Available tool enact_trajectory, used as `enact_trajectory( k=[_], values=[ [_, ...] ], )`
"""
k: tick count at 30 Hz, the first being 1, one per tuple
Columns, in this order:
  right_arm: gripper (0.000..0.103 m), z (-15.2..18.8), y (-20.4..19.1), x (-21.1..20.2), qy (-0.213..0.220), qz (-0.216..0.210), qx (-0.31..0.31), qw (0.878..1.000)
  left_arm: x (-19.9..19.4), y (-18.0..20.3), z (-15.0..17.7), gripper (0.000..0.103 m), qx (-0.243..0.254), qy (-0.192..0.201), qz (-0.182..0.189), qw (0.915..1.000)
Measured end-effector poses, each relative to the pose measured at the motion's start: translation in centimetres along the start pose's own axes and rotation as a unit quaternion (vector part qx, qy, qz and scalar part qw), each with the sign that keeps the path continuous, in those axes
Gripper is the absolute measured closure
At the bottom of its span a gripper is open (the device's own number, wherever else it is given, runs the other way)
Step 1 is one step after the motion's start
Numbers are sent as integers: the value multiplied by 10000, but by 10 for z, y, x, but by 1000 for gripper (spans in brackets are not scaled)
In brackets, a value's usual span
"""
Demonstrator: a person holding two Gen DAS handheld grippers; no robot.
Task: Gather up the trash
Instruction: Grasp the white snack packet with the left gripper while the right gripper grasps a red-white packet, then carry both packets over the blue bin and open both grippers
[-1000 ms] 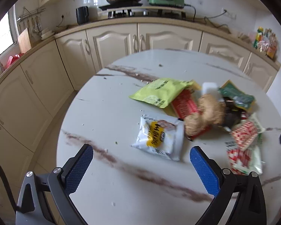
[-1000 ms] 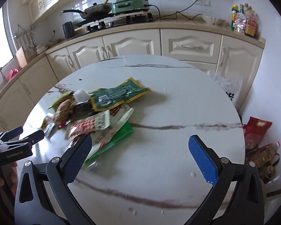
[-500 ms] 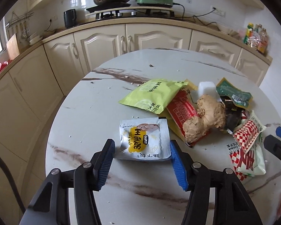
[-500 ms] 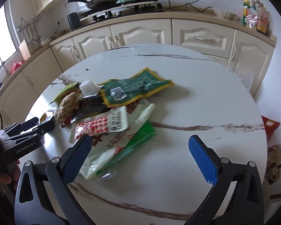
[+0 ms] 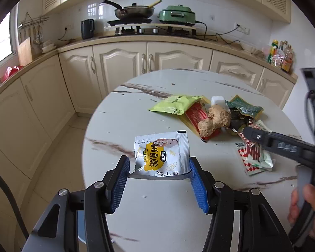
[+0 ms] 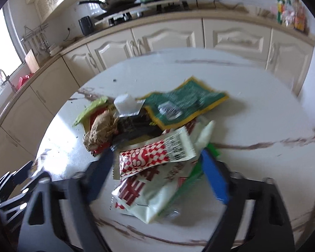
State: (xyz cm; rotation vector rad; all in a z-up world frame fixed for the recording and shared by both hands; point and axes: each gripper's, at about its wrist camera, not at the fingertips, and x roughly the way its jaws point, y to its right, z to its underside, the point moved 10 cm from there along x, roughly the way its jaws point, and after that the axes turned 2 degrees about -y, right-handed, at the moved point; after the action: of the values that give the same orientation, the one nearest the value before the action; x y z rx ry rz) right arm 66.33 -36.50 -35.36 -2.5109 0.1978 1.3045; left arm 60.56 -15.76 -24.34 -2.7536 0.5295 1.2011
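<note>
My left gripper (image 5: 158, 164) is shut on a white and yellow snack packet (image 5: 161, 154) and holds it bowed up off the round marble table (image 5: 136, 117). Further right lies a trash pile: a lime packet (image 5: 174, 104), a red wrapper (image 5: 196, 113), a ginger root (image 5: 215, 120), a green packet (image 5: 244, 107). My right gripper (image 6: 157, 167) straddles a red-white checkered wrapper (image 6: 155, 156) and white bag (image 6: 157, 195), jaws part closed; the view is blurred. The right gripper also shows in the left wrist view (image 5: 283, 145).
Cream kitchen cabinets (image 5: 119, 67) ring the table behind. A stove with a pan (image 5: 134, 10) and a green cooker (image 5: 177, 15) sits on the counter. A white cube (image 6: 125, 103) and green packet (image 6: 184, 103) top the pile.
My left gripper closed on the white and yellow packet and lifted it. My right gripper moved forward over the checkered wrapper and its jaws narrowed.
</note>
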Motion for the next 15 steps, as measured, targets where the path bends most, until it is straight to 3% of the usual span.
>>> enact_trajectory(
  k=[3, 6, 7, 10, 15],
  values=[
    [37, -1, 3, 2, 100, 166, -24, 9998, -8, -1, 5, 50, -2, -9, 27, 10000],
    [56, -2, 8, 1, 190, 94, -79, 9997, -14, 0, 11, 50, -29, -33, 72, 10000],
    [66, -3, 7, -1, 205, -10, -103, 9997, -15, 2, 13, 50, -47, -46, 97, 9999],
    [82, -3, 5, -5, 248, -142, -143, 9995, -17, 0, 12, 50, -71, -72, 131, 9999],
    [94, -1, 1, -18, 375, -271, -180, 9988, -28, -5, 9, 50, -121, -48, 218, 9997]
  ],
)
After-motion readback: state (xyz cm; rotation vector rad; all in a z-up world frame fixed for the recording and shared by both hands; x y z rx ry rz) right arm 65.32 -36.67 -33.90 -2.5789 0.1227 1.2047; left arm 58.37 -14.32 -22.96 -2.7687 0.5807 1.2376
